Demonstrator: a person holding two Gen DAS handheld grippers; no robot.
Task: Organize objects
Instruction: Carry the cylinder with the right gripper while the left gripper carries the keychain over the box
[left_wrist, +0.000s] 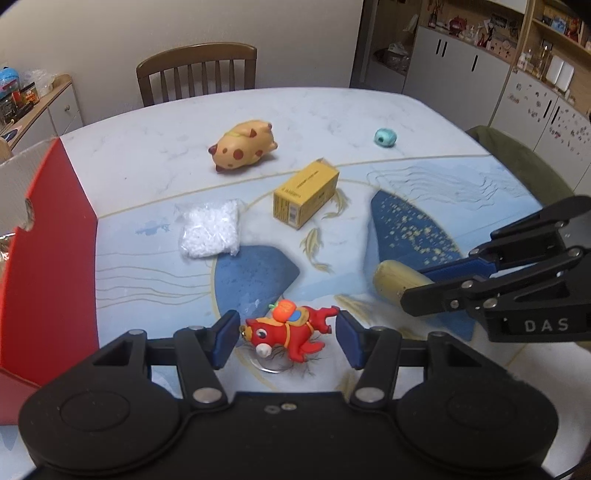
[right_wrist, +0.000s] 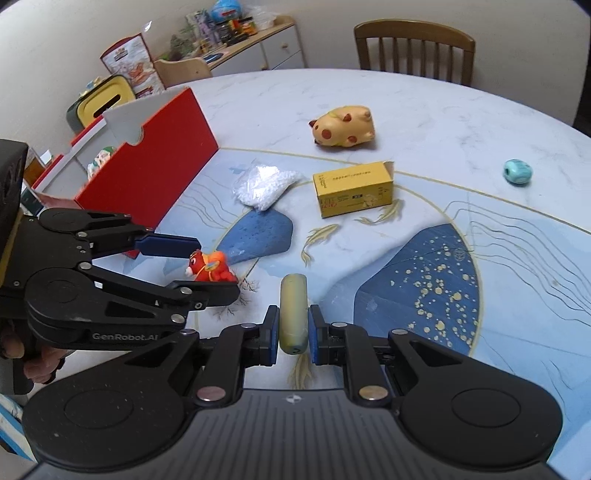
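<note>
L gripper (left_wrist: 286, 338) is wide open, straddling the red toy (left_wrist: 290, 332) w/ a gap on both sides, nothing held yet; toy lies on its side on the table (left_wrist: 147, 155), near edge. R gripper (right_wrist: 291, 334) has its pads pressed on both sides of the yellow roll (right_wrist: 293, 314), looks clamped; can't tell if the roll is off the table. 2 tools sit close together, so IMO close L slowly and squarely, pads on the toy's body, not the orange bit on its back, which looks like it'd slip. Lift straight up before swinging toward the red box (right_wrist: 155, 162) on the L side, box opening faces up. Keep R still or move it out 1st to avoid knocking linkages. Left to sort, by my read: spotted pig (left_wrist: 243, 149), yellow carton (left_wrist: 304, 195), bead bag (left_wrist: 210, 232), teal ball (left_wrist: 385, 137), all well apart.
</note>
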